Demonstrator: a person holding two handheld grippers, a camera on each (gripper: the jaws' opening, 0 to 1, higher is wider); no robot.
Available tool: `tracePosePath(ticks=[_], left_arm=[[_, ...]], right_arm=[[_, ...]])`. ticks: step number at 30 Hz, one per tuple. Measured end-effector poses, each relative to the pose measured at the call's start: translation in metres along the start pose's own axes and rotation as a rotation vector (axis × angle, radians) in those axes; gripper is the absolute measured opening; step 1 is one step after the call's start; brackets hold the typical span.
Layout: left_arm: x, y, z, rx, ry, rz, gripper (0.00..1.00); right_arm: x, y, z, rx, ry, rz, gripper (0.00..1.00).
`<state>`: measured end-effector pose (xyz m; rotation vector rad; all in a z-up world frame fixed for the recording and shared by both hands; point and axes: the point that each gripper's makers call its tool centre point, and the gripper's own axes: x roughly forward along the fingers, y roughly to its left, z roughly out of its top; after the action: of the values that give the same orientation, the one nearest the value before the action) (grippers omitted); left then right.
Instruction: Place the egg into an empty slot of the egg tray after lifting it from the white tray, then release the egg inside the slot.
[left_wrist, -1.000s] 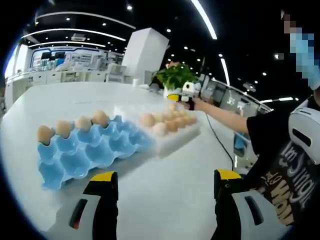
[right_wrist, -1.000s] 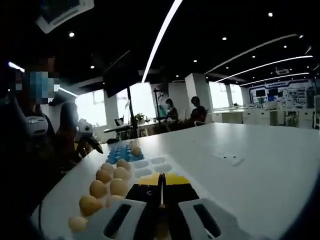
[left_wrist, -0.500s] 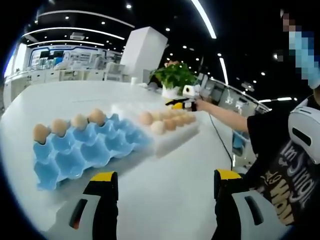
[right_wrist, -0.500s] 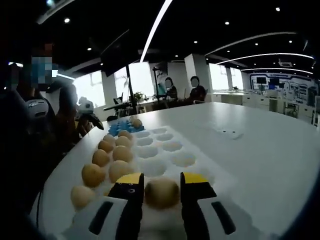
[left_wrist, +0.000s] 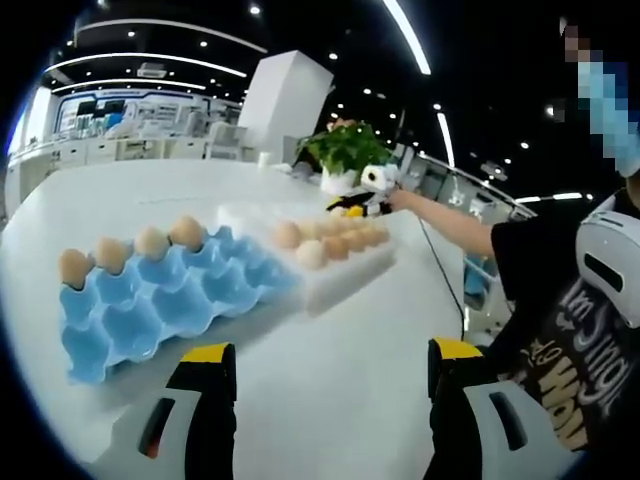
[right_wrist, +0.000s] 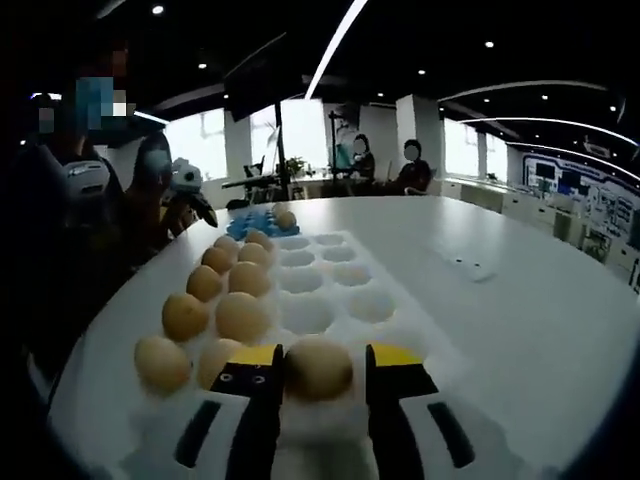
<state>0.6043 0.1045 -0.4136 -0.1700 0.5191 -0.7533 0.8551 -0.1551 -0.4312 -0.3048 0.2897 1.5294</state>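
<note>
Right gripper view: right gripper (right_wrist: 318, 375) has its yellow-tipped jaws set either side of one egg (right_wrist: 318, 368) at the near end of the white tray (right_wrist: 385, 330); jaws look to be touching egg's sides, egg sits low in its hollow. Can't tell if it's lifted off. Approx 9 more eggs in tray, in two rows along its left side, w/ empty round hollows to the right. Blue egg tray (right_wrist: 252, 214) lies beyond white tray's far end, one egg visible on it. Small flat white piece lies alone on the table (right_wrist: 530, 300) right of tray. Two people sit far back at table's far edge.

Left gripper view: left gripper (left_wrist: 322, 385) jaws wide apart, nothing between, hanging over bare table near its edge. Blue egg tray (left_wrist: 160, 300) carries 3 eggs along its far row, other slots empty. White tray (left_wrist: 335, 275) touches its right end, approx 7 eggs countable. Potted plant (left_wrist: 345, 152) stands behind. Person's black shirt (left_wrist: 565, 330) has pale lettering, not legible.
</note>
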Motion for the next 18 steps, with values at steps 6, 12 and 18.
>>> tracePosePath(ticks=[6, 12, 18], left_arm=[[0.0035, -0.0030, -0.0011, 0.000, 0.005, -0.010, 0.80], [0.0018, -0.0021, 0.0008, 0.001, 0.002, -0.012, 0.80], [-0.0006, -0.0001, -0.0011, -0.004, 0.009, -0.002, 0.80]], right_arm=[[-0.0005, 0.0057, -0.0001, -0.023, -0.027, 0.003, 0.29], [-0.0032, 0.0052, 0.0040, 0.121, -0.103, -0.042, 0.28], [-0.0066, 0.0010, 0.0052, 0.132, -0.136, -0.049, 0.28]])
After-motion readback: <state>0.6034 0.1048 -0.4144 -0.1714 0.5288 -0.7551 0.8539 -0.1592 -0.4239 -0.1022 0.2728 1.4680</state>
